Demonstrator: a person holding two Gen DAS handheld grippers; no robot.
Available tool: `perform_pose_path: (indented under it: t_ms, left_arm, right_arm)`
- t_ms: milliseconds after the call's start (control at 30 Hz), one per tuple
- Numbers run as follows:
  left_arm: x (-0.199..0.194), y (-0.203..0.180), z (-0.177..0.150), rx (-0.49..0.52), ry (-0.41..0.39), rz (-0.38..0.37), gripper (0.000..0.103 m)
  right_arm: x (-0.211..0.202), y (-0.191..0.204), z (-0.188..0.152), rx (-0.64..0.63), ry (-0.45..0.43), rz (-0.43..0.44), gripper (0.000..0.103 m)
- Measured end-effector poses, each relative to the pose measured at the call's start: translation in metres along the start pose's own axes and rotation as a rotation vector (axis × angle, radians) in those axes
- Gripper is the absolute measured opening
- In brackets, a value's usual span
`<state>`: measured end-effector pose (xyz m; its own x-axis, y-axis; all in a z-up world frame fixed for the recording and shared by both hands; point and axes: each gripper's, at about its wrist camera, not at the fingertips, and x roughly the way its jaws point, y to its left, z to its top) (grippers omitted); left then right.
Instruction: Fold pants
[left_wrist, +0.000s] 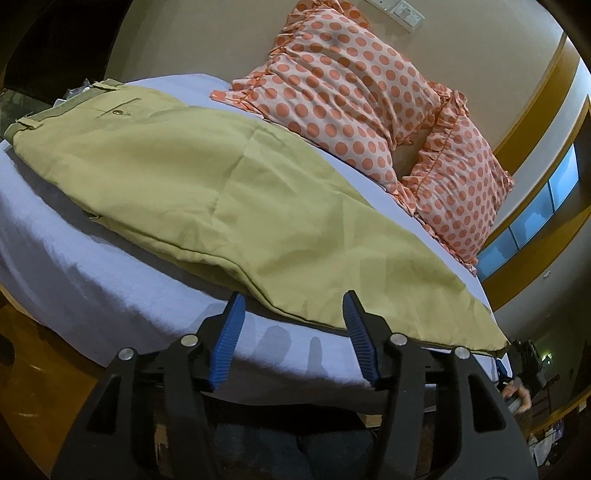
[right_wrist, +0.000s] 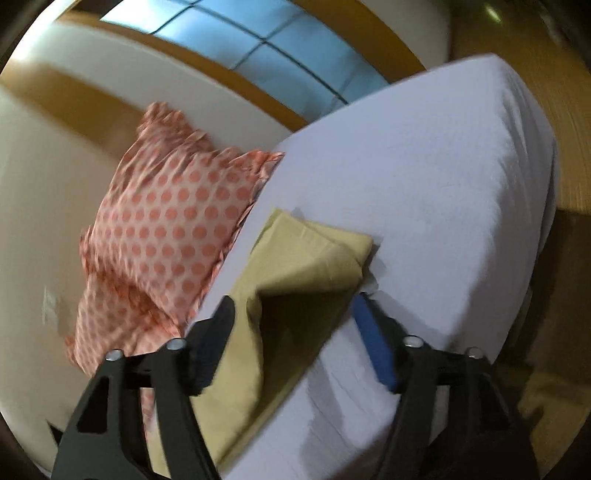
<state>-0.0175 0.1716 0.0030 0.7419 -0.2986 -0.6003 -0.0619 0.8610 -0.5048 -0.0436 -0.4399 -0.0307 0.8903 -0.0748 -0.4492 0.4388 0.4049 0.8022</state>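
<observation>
Olive-tan pants (left_wrist: 207, 192) lie flat along the white bed (left_wrist: 92, 280), folded leg on leg, waistband and back pocket at the far left, hems at the right near the bed edge. My left gripper (left_wrist: 293, 302) is open, its blue pads just short of the lower leg seam, holding nothing. In the right wrist view the pants' hem end (right_wrist: 295, 266) lies on the sheet with a raised fold. My right gripper (right_wrist: 295, 302) is open, its jaws either side of that fold, not closed on it.
Two orange polka-dot pillows (left_wrist: 354, 96) lean against the wall behind the pants; one shows in the right wrist view (right_wrist: 166, 229). Bare white sheet (right_wrist: 424, 192) stretches past the hems. The bed edge drops to a wooden floor (left_wrist: 33, 376).
</observation>
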Motion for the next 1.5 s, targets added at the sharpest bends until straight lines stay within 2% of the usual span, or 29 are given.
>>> perform_pose_path:
  t_ms: [133,200,400,467,567,733,767,800,833,867,900,967,1033,1133,1167,1200,1233,1300,1333,1433,1467,1500]
  left_arm:
    - [-0.002,-0.001,-0.002,0.009,0.002,-0.003,0.057]
    - [0.0,-0.001,0.0,0.005,0.005,-0.002,0.057]
    - [0.005,-0.002,0.001,0.003,0.012,-0.019,0.058]
    - [0.006,-0.003,0.001,0.004,0.014,-0.021,0.058]
    - [0.008,-0.002,0.001,-0.001,0.014,-0.018,0.059]
    - [0.01,-0.003,0.002,0.001,0.017,-0.021,0.059]
    - [0.01,-0.003,0.002,0.003,0.018,-0.022,0.06]
    - [0.011,-0.004,0.002,0.007,0.019,-0.024,0.06]
    - [0.012,-0.005,0.001,0.01,0.021,-0.024,0.061]
    - [0.013,-0.005,0.001,0.011,0.023,-0.024,0.061]
    - [0.013,-0.006,0.001,0.012,0.024,-0.025,0.061]
    - [0.013,-0.005,0.001,0.012,0.024,-0.026,0.061]
    - [0.013,-0.007,0.002,0.011,0.023,-0.025,0.061]
    - [0.013,-0.007,0.002,0.015,0.024,-0.023,0.061]
    - [0.015,-0.008,0.002,0.017,0.025,-0.02,0.061]
    - [0.016,-0.009,0.003,0.018,0.026,-0.02,0.061]
    - [0.016,-0.01,0.003,0.017,0.026,-0.022,0.061]
    - [0.015,-0.01,0.002,0.016,0.023,-0.025,0.062]
    - [0.015,-0.011,0.002,0.017,0.022,-0.028,0.062]
    - [0.016,-0.012,0.001,0.024,0.022,-0.037,0.062]
    - [0.018,-0.012,0.002,0.024,0.026,-0.037,0.063]
    - [0.018,-0.013,0.002,0.025,0.029,-0.038,0.063]
  right_arm:
    - [0.001,-0.01,0.009,0.156,0.028,0.012,0.072]
    - [0.004,-0.003,0.009,0.126,0.038,0.001,0.082]
    - [0.021,0.019,0.016,0.061,0.091,-0.05,0.094]
    - [0.022,0.019,0.017,0.074,0.095,-0.047,0.094]
    - [0.016,0.015,0.015,0.076,0.093,0.013,0.093]
    - [0.015,0.017,0.015,0.048,0.103,0.029,0.093]
    - [0.014,0.017,0.015,0.046,0.1,0.04,0.092]
    - [0.012,0.019,0.016,0.037,0.099,0.079,0.074]
    - [0.014,0.024,0.015,0.026,0.122,0.168,0.071]
    - [0.017,0.029,0.015,0.013,0.147,0.17,0.071]
    - [0.02,0.035,0.014,-0.008,0.159,0.132,0.071]
    - [0.025,0.035,0.013,-0.012,0.174,0.114,0.071]
    - [0.027,0.027,0.016,0.023,0.173,0.065,0.071]
    - [0.034,0.023,0.024,0.021,0.149,0.036,0.059]
    - [0.037,0.023,0.028,0.006,0.142,0.033,0.04]
    - [0.042,0.025,0.033,-0.025,0.138,0.043,0.016]
    - [0.047,0.029,0.038,-0.067,0.147,0.053,0.003]
    - [0.048,0.038,0.045,-0.157,0.134,0.114,0.002]
    - [0.044,0.042,0.047,-0.201,0.119,0.102,0.002]
    - [0.034,0.032,0.045,-0.24,0.119,-0.03,0.005]
    - [0.031,0.027,0.044,-0.231,0.124,-0.071,0.015]
    - [0.025,0.018,0.043,-0.2,0.11,-0.122,0.033]
